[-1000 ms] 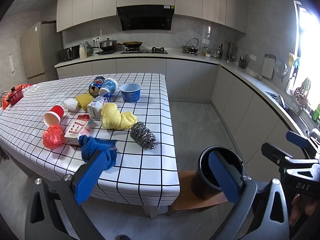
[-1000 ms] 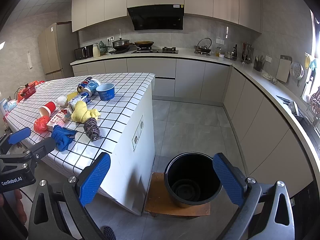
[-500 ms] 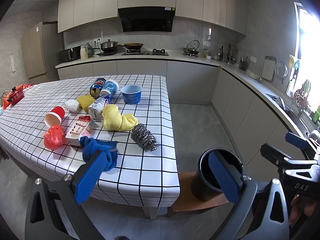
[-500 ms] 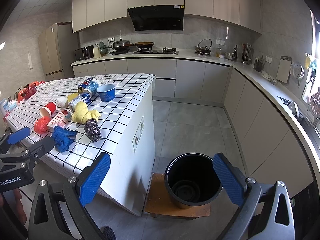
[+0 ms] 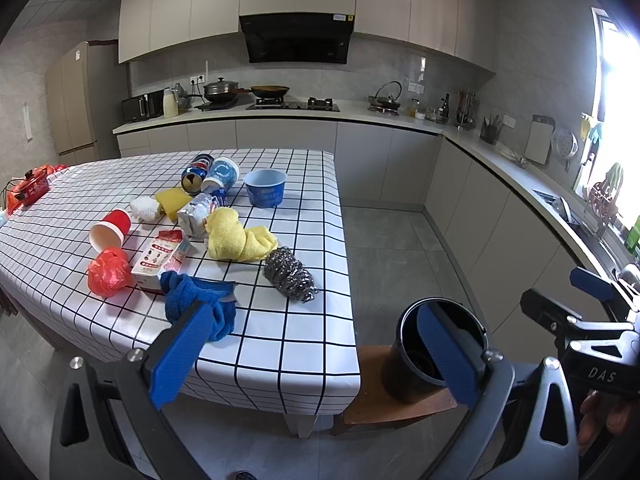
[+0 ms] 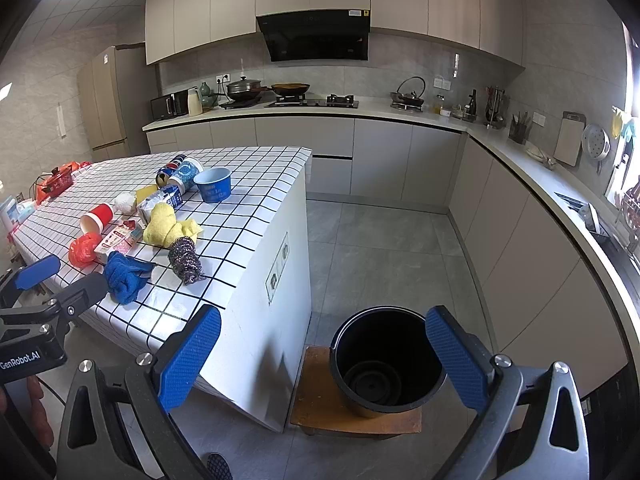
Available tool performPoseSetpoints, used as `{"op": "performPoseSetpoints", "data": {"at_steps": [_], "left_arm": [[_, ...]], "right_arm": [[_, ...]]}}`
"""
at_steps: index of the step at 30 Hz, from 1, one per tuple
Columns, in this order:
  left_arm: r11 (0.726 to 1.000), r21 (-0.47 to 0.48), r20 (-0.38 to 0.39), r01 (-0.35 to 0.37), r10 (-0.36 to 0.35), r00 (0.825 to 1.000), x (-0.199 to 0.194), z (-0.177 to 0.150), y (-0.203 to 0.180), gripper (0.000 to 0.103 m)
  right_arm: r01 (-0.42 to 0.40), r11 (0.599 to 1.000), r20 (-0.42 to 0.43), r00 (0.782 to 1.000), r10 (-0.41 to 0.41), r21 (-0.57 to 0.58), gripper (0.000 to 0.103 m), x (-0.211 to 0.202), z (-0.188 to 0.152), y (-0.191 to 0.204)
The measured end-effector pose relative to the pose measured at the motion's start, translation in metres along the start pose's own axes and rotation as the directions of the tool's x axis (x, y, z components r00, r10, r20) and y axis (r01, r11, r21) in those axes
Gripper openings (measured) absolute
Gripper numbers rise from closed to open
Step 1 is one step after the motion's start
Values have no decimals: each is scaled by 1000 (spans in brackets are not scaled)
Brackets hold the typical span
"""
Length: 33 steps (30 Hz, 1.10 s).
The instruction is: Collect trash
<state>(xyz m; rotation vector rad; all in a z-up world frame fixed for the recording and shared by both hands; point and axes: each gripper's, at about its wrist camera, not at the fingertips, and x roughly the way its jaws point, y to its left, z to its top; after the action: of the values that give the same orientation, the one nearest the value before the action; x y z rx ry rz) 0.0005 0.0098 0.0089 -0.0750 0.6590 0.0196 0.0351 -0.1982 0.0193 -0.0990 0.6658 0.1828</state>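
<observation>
Left wrist: left gripper [image 5: 316,354] jaws spread, empty. Crumpled red plastic bag [image 5: 107,271] lies ahead-left of the jaws on the checked table [image 5: 300,344]; probably light, soft, slippery, so pinch a bunched fold.

Right wrist: right gripper [image 6: 322,358] jaws spread, empty; black round bin [image 6: 386,360] sits between them, below.

tablecloth [image 5: 280,340]: white, black grid | bin [image 6: 386,360]: black | cloth [image 5: 200,300]: blue | towel [image 5: 236,236]: yellow | cup [image 5: 108,228]: red | bag [image 5: 108,272]: red | bowl [image 5: 265,188]: blue | scourer [image 5: 290,274]: silver | finger pads [image 5: 180,360]: blue
</observation>
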Motion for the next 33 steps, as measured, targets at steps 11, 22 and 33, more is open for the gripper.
{"op": "performPoseSetpoints", "data": {"at_steps": [11, 22, 33], "left_arm": [[1000, -15, -4, -5, 5, 1000, 3, 0, 7, 103], [994, -91, -18, -61, 60, 998, 3, -4, 42, 103], [972, -205, -6, -114, 115, 993, -7, -6, 105, 103]], "right_arm": [[-19, 1000, -13, 1000, 20, 5, 103, 8, 2, 0], [-101, 995, -30, 994, 101, 3, 103, 27, 10, 15], [-213, 975, -67, 976, 208, -66, 103, 52, 24, 72]]}}
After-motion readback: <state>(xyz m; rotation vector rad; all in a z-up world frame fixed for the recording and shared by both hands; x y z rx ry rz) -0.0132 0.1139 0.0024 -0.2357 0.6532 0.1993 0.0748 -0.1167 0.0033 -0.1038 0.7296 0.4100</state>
